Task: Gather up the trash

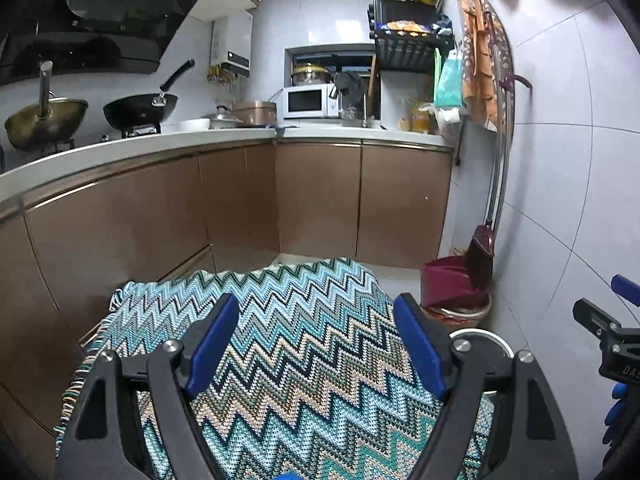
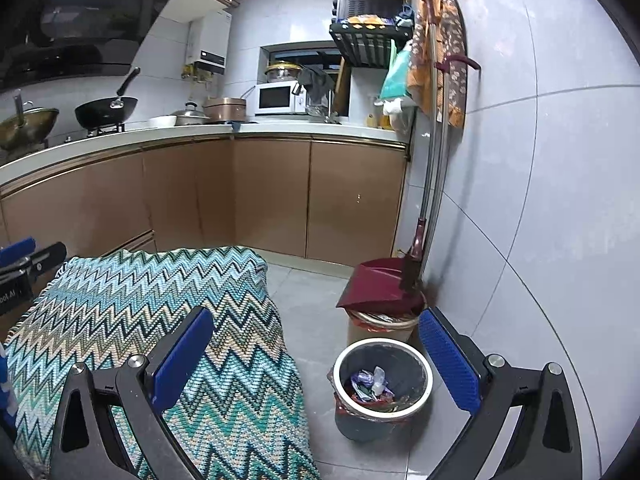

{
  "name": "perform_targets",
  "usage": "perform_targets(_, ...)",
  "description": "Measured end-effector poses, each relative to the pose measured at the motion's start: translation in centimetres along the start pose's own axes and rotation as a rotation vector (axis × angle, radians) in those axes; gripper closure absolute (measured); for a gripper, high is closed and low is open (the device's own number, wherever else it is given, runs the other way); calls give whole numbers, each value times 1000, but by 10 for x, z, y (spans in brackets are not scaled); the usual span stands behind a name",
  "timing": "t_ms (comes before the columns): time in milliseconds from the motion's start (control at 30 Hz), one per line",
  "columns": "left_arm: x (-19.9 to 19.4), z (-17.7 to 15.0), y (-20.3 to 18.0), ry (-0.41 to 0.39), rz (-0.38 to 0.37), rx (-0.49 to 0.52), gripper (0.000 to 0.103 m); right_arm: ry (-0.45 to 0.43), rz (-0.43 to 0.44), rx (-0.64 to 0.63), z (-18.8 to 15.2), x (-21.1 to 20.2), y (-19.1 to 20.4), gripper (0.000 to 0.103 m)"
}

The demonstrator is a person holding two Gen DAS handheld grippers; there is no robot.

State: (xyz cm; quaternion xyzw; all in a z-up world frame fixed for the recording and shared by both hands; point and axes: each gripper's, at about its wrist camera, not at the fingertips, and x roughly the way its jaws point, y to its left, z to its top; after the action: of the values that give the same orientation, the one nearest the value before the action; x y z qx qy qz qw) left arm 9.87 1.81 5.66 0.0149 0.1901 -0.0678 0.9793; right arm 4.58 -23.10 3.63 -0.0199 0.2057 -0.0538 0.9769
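A grey trash bin with a white rim stands on the floor beside a table draped in a zigzag cloth; crumpled wrappers lie inside it. My right gripper hangs open above the gap between cloth and bin, nothing between its blue pads. My left gripper is open over the zigzag cloth, empty. In the left wrist view the bin's rim peeks out behind the right finger. The right gripper shows at that view's right edge, and the left gripper at the right wrist view's left edge.
A second bin with a maroon dustpan and broom stands against the tiled wall. Brown cabinets and a white counter with woks, pots and a microwave run along the back.
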Motion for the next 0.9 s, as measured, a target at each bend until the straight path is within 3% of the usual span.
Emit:
perform_targets(133,-4,0,-8,-15,63,25,24,-27,-14,-2,1,-9,2,0)
perform_targets(900,3,-6,-18,-6,13,36,24,-26,-45,24,-3,-1,-7,0)
